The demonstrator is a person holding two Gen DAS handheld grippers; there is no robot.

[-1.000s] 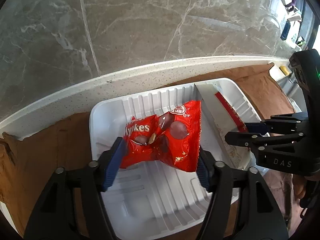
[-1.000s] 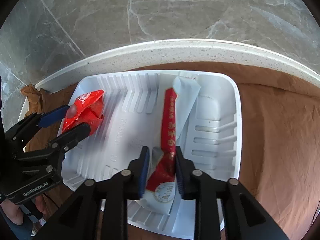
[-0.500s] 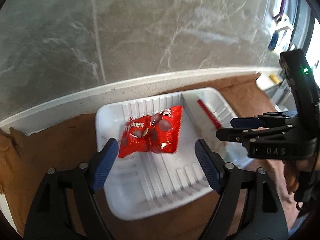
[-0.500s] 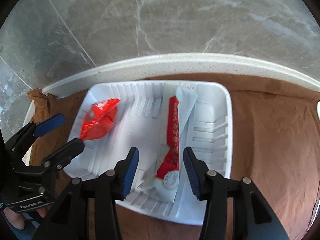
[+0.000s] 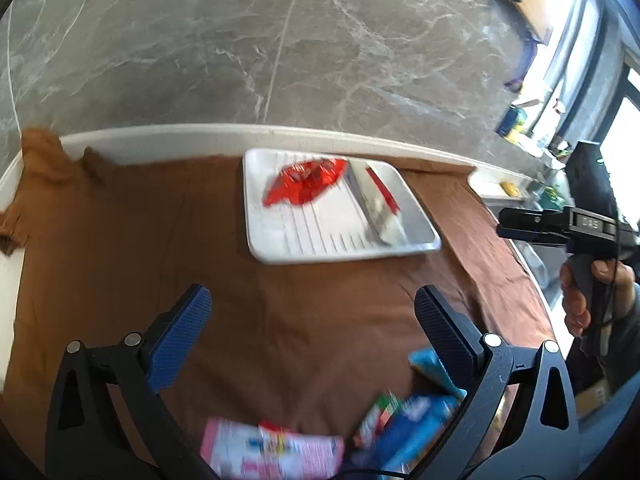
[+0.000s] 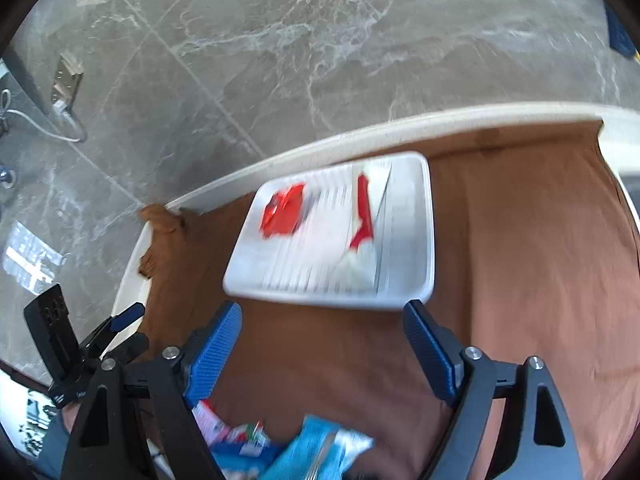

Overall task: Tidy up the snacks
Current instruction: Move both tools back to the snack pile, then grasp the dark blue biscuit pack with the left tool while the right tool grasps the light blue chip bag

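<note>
Since a second ago both grippers have let go of their packets and drawn back from the white tray (image 5: 340, 248), which now sits farther off on the brown cloth (image 5: 120, 240) covering the worktop.

On the left, the left gripper (image 5: 312, 320) is released, its jaws opening wide with only bare cloth between them. Ahead of it, the red snack bag (image 5: 304, 186) lies in the left part of the tray. Just right of it, in the same tray, rests the long white packet with the red stripe (image 5: 380, 200), close beside the bag, though blur hides whether the two touch. Farther right, the right gripper (image 6: 322, 344) is also released, jaws opening and nothing between them; in the left wrist view a hand (image 5: 580, 300) grips its handle at the frame's edge.

Near the bottom of both views a loose pile of snacks waits: a pink packet (image 5: 272, 452) to the left and blue packets (image 5: 420, 416) to the right, all smeared by motion.

Two packets seem placed, and the likely next step is fetching more from the pile. The risks lie there. The packets overlap, so a hurried closing of the jaws could pinch two at once or nip only a corner of slippery wrapper, which might slip free on the way. The grippers also work close together, so reaching into the same heap could knock them against each other or rumple the cloth and shift the tray.
</note>
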